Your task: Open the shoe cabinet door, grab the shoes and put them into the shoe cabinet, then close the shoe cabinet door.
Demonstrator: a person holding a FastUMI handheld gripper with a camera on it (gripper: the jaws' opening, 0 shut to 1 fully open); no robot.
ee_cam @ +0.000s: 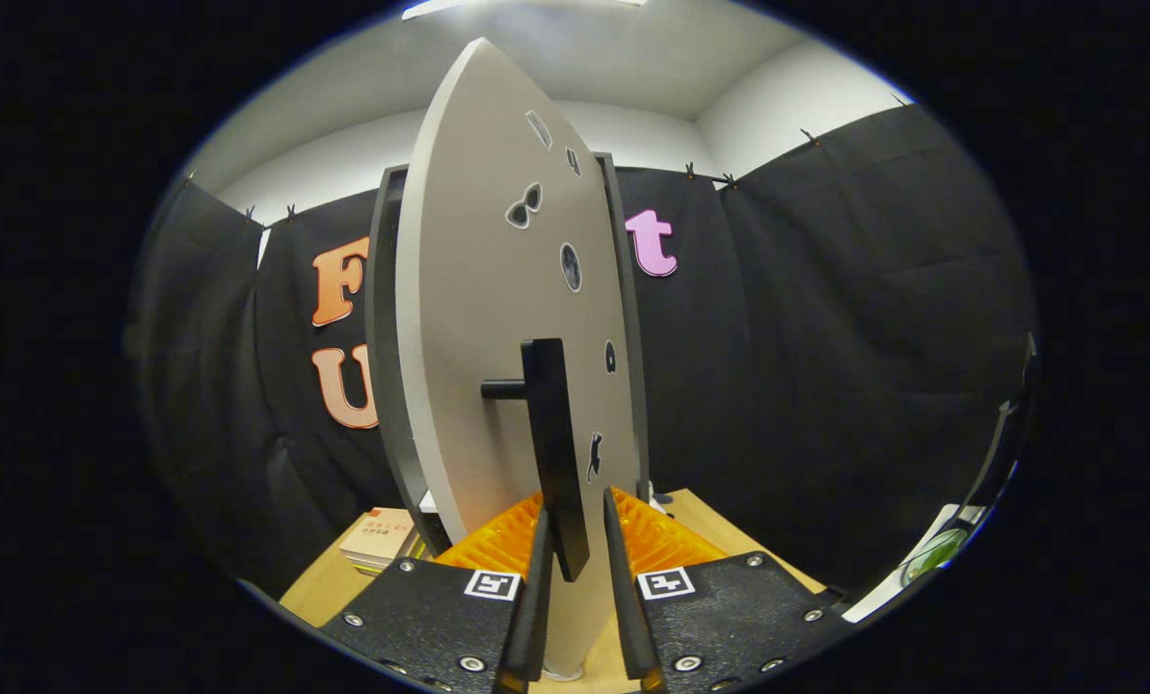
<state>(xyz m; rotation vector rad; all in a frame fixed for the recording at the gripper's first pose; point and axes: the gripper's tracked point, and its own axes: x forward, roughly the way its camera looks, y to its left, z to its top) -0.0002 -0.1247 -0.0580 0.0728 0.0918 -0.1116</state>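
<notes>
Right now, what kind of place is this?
Likely a staged recording booth, not a home: black cloth wall clipped up all around, a shoe cabinet door on a wooden tabletop. The gripper has its fingers either side of the door handle.

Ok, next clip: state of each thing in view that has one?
cabinet door: swung partly open from its dark frame, edge-on to the camera.
door handle: upright, its lower end between the fingers.
gripper: fingers narrowly apart around the handle; contact cannot be judged.
books: stacked flat beside the cabinet.
</notes>
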